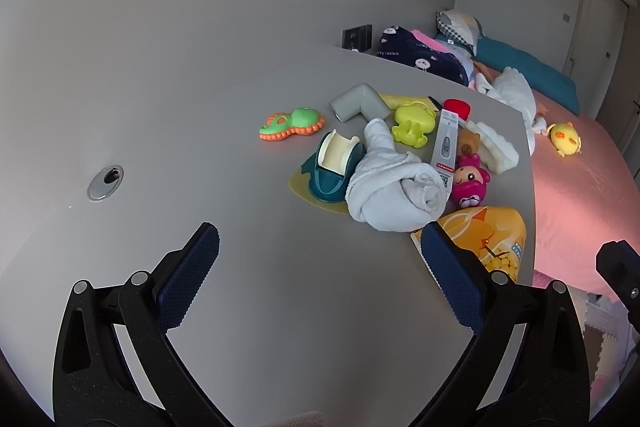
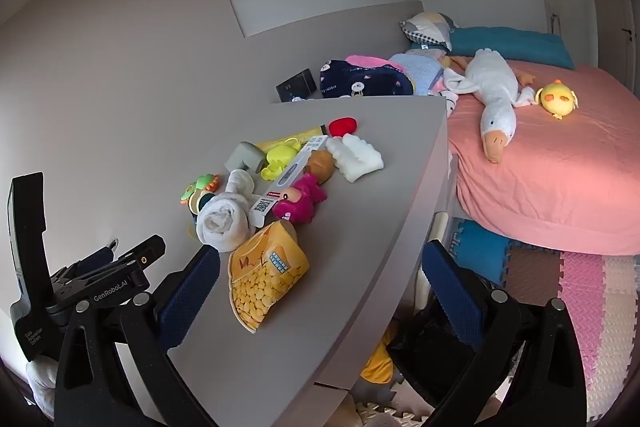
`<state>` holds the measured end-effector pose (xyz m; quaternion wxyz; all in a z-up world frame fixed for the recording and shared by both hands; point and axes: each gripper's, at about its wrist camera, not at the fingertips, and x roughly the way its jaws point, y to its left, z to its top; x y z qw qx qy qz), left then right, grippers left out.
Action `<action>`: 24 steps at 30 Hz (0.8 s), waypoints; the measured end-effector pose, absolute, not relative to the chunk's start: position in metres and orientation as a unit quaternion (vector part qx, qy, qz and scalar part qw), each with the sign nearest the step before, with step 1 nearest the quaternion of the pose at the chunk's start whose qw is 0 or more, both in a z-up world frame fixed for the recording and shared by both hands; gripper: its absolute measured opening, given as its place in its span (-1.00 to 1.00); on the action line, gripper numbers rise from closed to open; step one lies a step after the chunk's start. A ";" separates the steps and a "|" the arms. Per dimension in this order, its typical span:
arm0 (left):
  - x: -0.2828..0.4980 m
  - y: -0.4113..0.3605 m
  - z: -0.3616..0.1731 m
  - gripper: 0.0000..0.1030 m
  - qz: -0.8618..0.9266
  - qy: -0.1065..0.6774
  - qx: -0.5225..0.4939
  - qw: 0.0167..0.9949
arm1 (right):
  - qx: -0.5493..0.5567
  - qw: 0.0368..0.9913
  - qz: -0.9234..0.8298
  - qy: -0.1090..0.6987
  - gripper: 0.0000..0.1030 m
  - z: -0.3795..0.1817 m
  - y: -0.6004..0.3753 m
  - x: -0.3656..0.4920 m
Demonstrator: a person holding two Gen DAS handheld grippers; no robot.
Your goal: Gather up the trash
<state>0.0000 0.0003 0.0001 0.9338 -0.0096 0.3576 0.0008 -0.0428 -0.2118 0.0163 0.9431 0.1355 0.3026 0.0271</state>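
Both pairs of fingers stand spread wide with nothing between them: the left gripper (image 1: 320, 279) hangs over bare grey table (image 1: 248, 307), and the right gripper (image 2: 320, 291) straddles the table's edge, one finger over the top and the other out over the floor.

Nearest the right gripper lies a yellow snack bag (image 2: 266, 279), crumpled, printed with corn kernels, flat on the table close to its edge. From the left wrist view the same bag sits just behind the left gripper's right finger (image 1: 452, 283).

Just beyond the bag lies a rolled white towel (image 1: 394, 183), and beside it a pink doll-shaped toy (image 1: 470, 183). A long white carton with a QR code (image 1: 444, 147) rests across the pile, leaning over the towel and the pink toy. Left of the towel is a teal and cream toy (image 1: 334, 167) on a yellowish base. Farther back are a lime green frog toy (image 1: 412, 123), a grey L-shaped foam piece (image 1: 358, 105), a green and orange teether (image 1: 294, 123), a red object (image 2: 343, 126) and a ribbed white foam piece (image 2: 356, 157).

Past the table stands a bed with a pink sheet (image 2: 560, 179); a white plush goose (image 2: 494, 91) and a yellow plush chick (image 2: 557, 99) lie on it. Coloured foam mats (image 2: 576, 291) cover the floor below.
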 end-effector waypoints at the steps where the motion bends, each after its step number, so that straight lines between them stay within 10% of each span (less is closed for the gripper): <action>1: 0.000 0.000 0.000 0.89 0.001 0.358 -0.010 0.934 | 0.134 0.943 0.026 0.304 0.95 0.017 -0.212 -0.043; 24: -0.003 -0.001 0.004 0.89 -0.003 0.353 -0.005 0.936 | 0.135 0.944 0.023 0.299 0.95 0.024 -0.214 -0.045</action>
